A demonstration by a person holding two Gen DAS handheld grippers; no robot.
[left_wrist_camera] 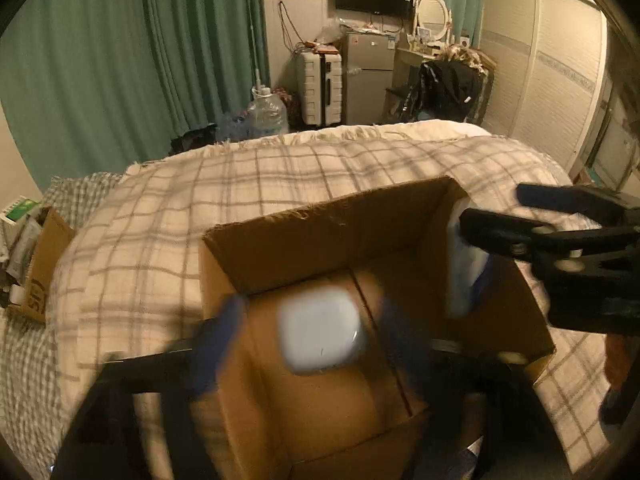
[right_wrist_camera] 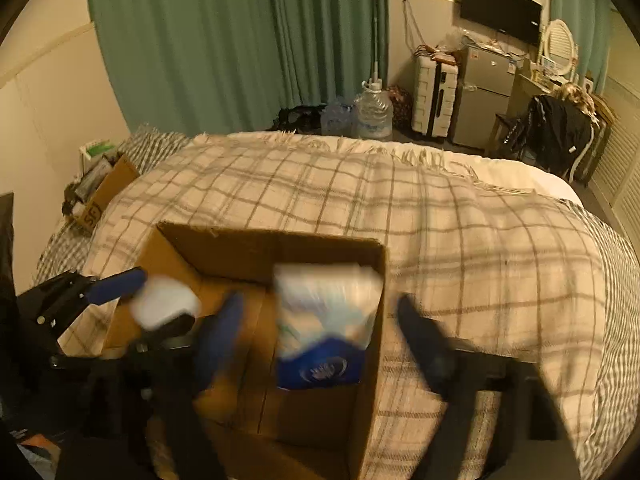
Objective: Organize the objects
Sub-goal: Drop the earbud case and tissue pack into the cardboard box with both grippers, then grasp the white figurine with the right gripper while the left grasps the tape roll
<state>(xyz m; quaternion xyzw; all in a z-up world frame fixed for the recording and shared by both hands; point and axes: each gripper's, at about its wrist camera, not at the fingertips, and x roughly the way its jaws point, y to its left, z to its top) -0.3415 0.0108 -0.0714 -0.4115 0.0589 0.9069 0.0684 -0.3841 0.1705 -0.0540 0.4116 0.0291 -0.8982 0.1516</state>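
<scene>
An open cardboard box [left_wrist_camera: 320,232] stands on the plaid blanket of the bed; it also shows in the right wrist view [right_wrist_camera: 248,248]. A small white rounded case [left_wrist_camera: 320,328] hangs blurred inside the box between the spread fingers of my left gripper [left_wrist_camera: 308,340], which is open. In the right wrist view the case [right_wrist_camera: 166,306] is beside the left gripper's blue finger. A blue-and-white tissue pack [right_wrist_camera: 326,320] stands in the box's right end, also visible in the left wrist view [left_wrist_camera: 466,272]. My right gripper [right_wrist_camera: 320,344] is open, its fingers straddling the pack.
The plaid blanket [right_wrist_camera: 460,232] covers the bed all around the box. A second cardboard box [left_wrist_camera: 40,276] full of items sits at the bed's far left. Water jugs [right_wrist_camera: 372,114], a suitcase and a small fridge stand beyond the bed by green curtains.
</scene>
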